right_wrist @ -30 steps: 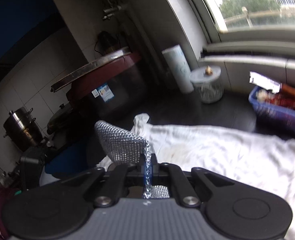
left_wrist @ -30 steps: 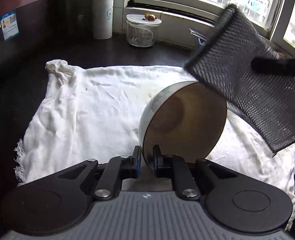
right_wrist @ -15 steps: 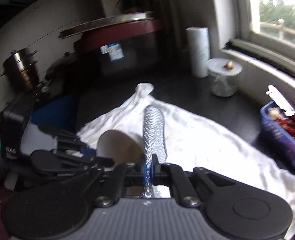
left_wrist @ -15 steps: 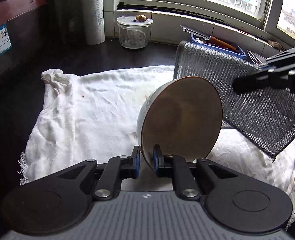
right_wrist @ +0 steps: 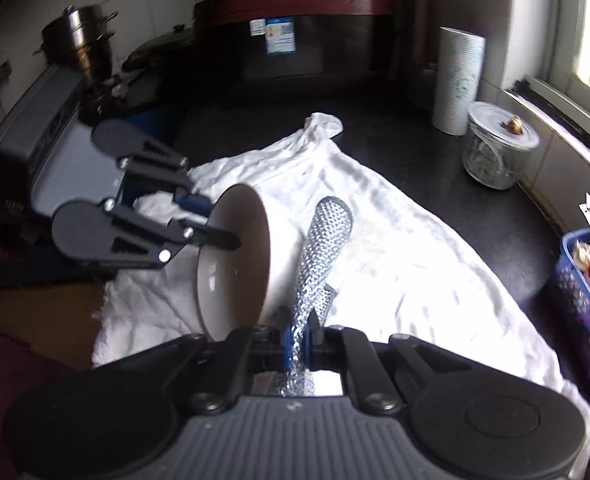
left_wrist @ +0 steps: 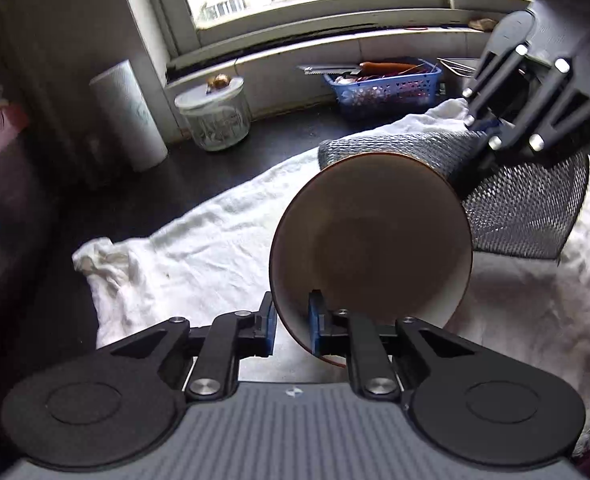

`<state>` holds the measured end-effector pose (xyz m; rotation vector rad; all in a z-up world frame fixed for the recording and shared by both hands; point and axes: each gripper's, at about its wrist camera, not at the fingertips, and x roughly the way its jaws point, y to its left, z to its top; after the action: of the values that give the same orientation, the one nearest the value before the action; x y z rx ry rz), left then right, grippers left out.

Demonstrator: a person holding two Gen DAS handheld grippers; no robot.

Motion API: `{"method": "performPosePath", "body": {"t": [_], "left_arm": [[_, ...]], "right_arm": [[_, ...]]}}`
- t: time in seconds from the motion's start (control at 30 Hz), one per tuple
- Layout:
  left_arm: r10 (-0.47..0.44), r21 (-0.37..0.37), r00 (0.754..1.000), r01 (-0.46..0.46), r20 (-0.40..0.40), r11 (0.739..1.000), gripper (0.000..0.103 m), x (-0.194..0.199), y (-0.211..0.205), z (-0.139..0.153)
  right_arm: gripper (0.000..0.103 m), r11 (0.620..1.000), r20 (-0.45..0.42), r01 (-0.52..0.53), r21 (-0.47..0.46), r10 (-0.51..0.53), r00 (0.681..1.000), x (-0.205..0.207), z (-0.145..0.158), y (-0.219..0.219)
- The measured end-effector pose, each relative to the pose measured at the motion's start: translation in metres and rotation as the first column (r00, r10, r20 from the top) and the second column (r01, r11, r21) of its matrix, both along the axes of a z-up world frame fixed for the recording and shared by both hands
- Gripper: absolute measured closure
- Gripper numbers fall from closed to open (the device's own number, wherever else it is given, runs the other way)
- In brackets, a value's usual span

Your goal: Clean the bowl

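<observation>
Left gripper pinches the rim of the bowl between its two blue-padded fingers, one inside and one outside the wall, holding it tipped on edge above the white cloth with its brown inside facing back toward the camera; right gripper is clamped on a silver mesh scrubbing cloth, which stands up ahead of its fingers and lies against the white outer wall of the bowl; beyond both grippers, toward the window, stand a lidded glass jar and a paper roll, with a blue basket off to the right.
</observation>
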<state>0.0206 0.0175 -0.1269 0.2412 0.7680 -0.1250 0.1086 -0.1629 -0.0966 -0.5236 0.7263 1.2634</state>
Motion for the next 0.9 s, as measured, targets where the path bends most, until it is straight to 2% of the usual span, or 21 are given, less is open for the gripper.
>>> {"method": "performPosePath", "body": {"t": [0.03,0.07,0.13,0.17,0.2,0.23,0.4,0.53,0.57,0.6,0.67,0.73,0.8,0.83,0.87,0.9], "left_arm": [[0.008,-0.024,1.0,-0.009,-0.011,1.0,0.089,0.001,0.003,0.0],[0.047,-0.098,0.998,-0.051,-0.038,0.994,0.089,0.003,0.011,0.0],[0.124,-0.256,0.987,-0.147,-0.101,0.956,0.089,0.005,0.028,-0.002],[0.155,-0.336,0.979,-0.191,-0.131,0.922,0.089,0.004,0.038,-0.004],[0.184,-0.419,0.969,-0.237,-0.165,0.877,0.09,0.003,0.048,-0.006],[0.199,-0.462,0.962,-0.266,-0.189,0.846,0.09,0.003,0.054,-0.008],[0.242,-0.601,0.913,-0.401,-0.33,0.692,0.09,-0.003,0.073,-0.024],[0.237,-0.686,0.856,-0.511,-0.459,0.517,0.09,-0.008,0.084,-0.043],[0.228,-0.694,0.849,-0.523,-0.478,0.494,0.09,-0.009,0.084,-0.047],[0.227,-0.688,0.849,-0.521,-0.477,0.505,0.09,-0.009,0.082,-0.046],[0.234,-0.666,0.855,-0.51,-0.463,0.545,0.089,-0.007,0.077,-0.042],[0.252,-0.578,0.872,-0.471,-0.42,0.666,0.086,-0.003,0.066,-0.029],[0.28,-0.368,0.902,-0.395,-0.328,0.842,0.074,0.004,0.046,-0.011],[0.282,-0.293,0.912,-0.369,-0.298,0.882,0.072,0.005,0.041,-0.005],[0.292,-0.222,0.921,-0.35,-0.258,0.91,0.072,0.008,0.037,0.0],[0.282,-0.185,0.934,-0.323,-0.219,0.928,0.072,0.009,0.036,0.005]], "right_arm": [[0.095,1.0,0.021,-0.014,-0.003,0.014,1.0,-0.003,-0.002,0.001],[0.095,1.0,0.042,-0.027,-0.005,0.027,0.999,-0.005,-0.003,0.001],[0.095,0.999,0.075,-0.051,-0.007,0.052,0.996,-0.01,-0.005,0.002],[0.095,0.997,0.099,-0.07,-0.015,0.071,0.993,-0.014,-0.007,0.003],[0.095,0.996,0.123,-0.089,-0.025,0.092,0.988,-0.018,-0.009,0.004],[0.095,0.993,0.147,-0.11,-0.034,0.114,0.983,-0.022,-0.011,0.005],[0.095,0.974,0.25,-0.21,-0.079,0.224,0.942,-0.04,-0.018,0.011],[0.095,0.955,0.297,-0.273,-0.119,0.296,0.908,-0.05,-0.025,0.016],[0.095,0.953,0.298,-0.278,-0.12,0.302,0.906,-0.051,-0.027,0.016],[0.095,0.953,0.297,-0.278,-0.118,0.301,0.906,-0.051,-0.027,0.016],[0.095,0.958,0.294,-0.267,-0.103,0.286,0.912,-0.047,-0.027,0.017],[0.095,0.964,0.296,-0.249,-0.09,0.265,0.918,-0.043,-0.026,0.019],[0.095,0.964,0.296,-0.252,-0.089,0.267,0.917,-0.041,-0.027,0.021],[0.095,0.963,0.296,-0.256,-0.087,0.27,0.916,-0.04,-0.027,0.022],[0.095,0.962,0.297,-0.259,-0.086,0.273,0.915,-0.039,-0.027,0.022],[0.095,0.961,0.299,-0.262,-0.086,0.276,0.913,-0.038,-0.027,0.023]]}}
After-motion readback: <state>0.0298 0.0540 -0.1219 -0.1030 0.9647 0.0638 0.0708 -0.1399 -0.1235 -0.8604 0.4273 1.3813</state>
